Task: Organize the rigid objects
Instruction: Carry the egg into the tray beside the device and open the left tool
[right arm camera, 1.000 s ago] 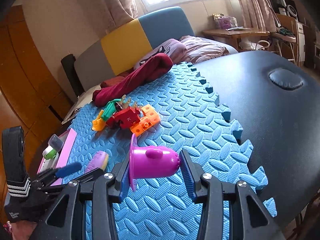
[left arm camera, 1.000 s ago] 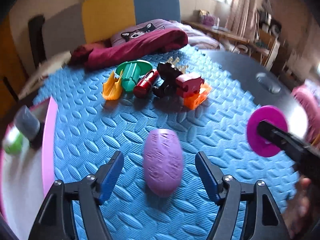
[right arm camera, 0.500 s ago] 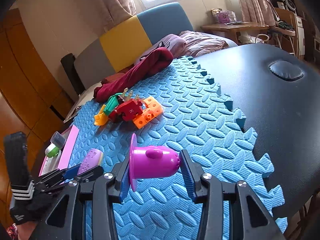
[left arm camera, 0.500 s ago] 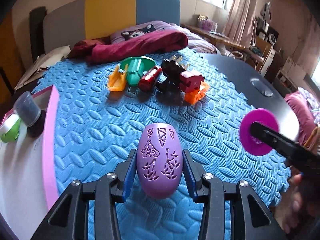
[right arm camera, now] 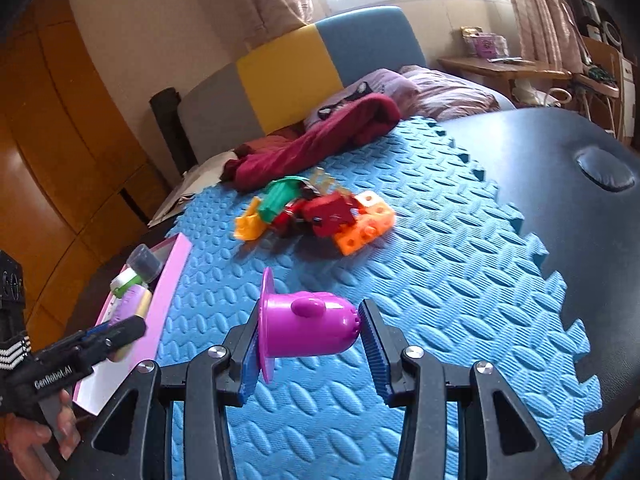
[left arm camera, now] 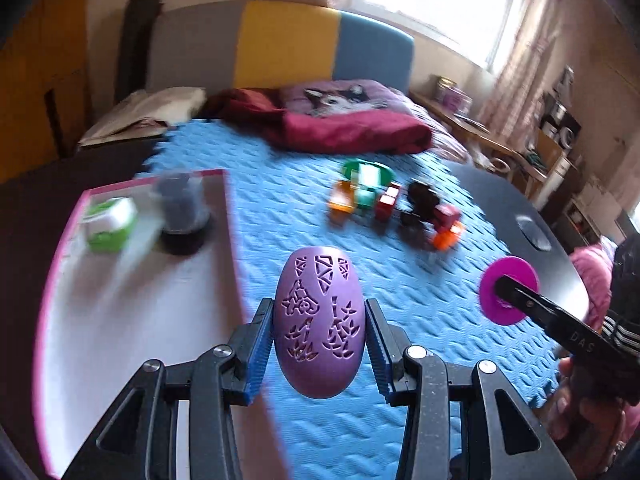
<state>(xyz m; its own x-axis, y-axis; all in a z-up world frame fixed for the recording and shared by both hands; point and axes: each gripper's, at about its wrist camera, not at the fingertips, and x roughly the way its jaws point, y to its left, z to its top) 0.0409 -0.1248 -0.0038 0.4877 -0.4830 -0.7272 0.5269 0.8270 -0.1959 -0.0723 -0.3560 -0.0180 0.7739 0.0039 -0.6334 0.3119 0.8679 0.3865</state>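
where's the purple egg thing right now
In the left wrist view the purple egg is clamped in the left gripper, off the blue mat, beside the pink tray.

Left hand-held gripper and right hand-held gripper, both clamped on loads

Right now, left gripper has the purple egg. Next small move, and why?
Probably carry it a little further left and lower it onto the pink-rimmed tray. The left gripper is shut on the purple egg, held above the blue mat by the tray's edge. The green-and-white container and dark jar sit at the far end; the near part looks free.
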